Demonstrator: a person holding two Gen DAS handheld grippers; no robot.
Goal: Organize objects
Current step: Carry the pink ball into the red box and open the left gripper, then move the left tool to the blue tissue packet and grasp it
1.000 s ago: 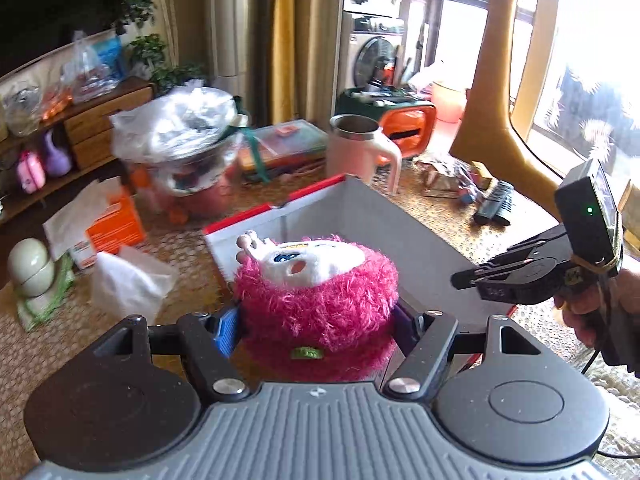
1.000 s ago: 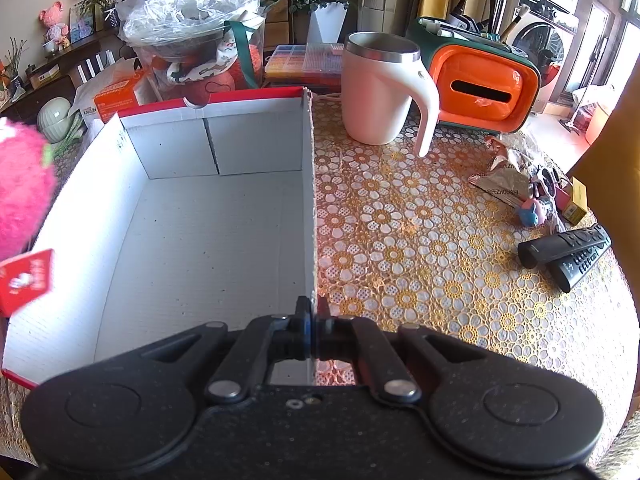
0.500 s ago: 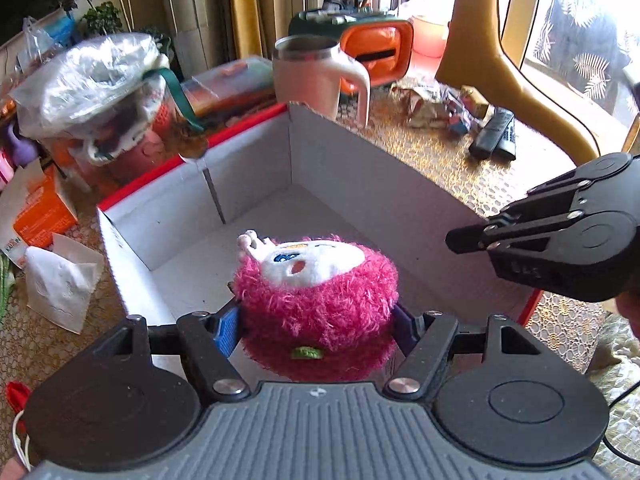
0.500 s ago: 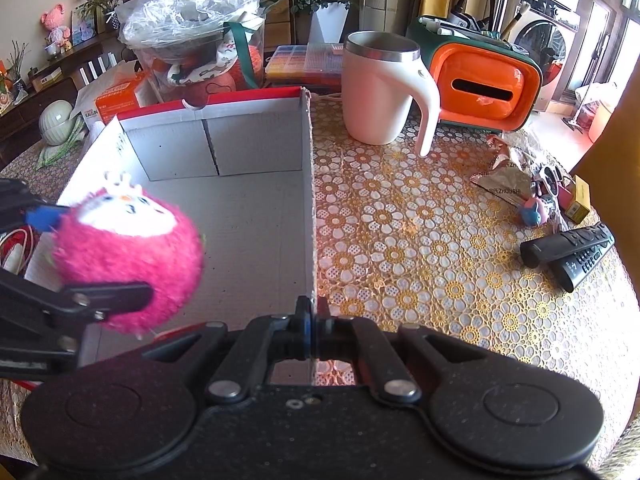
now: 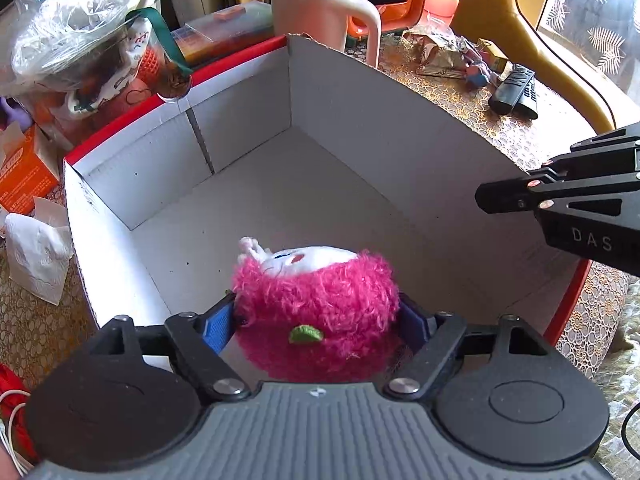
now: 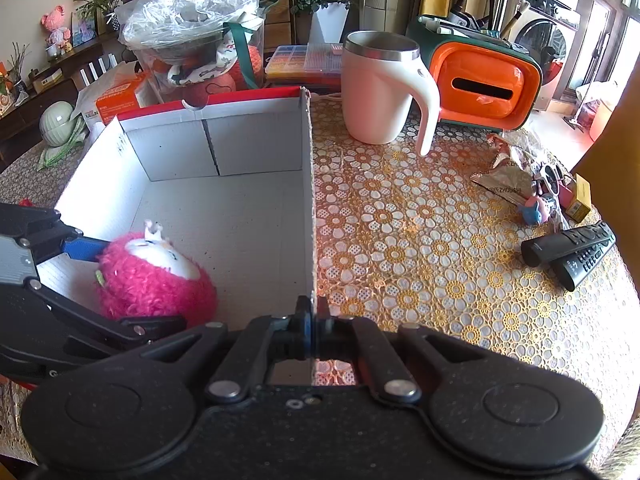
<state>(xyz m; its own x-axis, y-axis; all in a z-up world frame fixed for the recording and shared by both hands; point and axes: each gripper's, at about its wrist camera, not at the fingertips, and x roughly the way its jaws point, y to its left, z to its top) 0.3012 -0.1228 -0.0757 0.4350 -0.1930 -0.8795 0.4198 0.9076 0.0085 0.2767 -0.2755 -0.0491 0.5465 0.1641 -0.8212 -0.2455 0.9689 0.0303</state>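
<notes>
Since a second ago we have carried the pink plush toy (image 5: 316, 304) down from above the near rim into the white cardboard box (image 5: 400, 120), where it now sits low against the box's near left corner, seemingly on the floor. Our left gripper (image 5: 316, 320) is opening, its blue pads (image 5: 218, 326) easing off the fur with the toy between them; our right gripper (image 6: 310, 320) is shut on the top edge of the box's right wall, pinning the box in place. We judge the main risk to be the fuzzy pile snagging on a pad as we lift, dragging the toy back out, or a jaw catching the box's near wall on the way up and tipping the light box. Inside the box, most of the floor beyond the toy is free. Outside it, the box's far side is crowded by the white mug (image 6: 380, 92) and a plastic-wrapped bundle (image 6: 192, 40), while the remotes (image 6: 572, 252) lie well apart from the box's right wall, leaving open lace tablecloth (image 6: 420, 240) between.
</notes>
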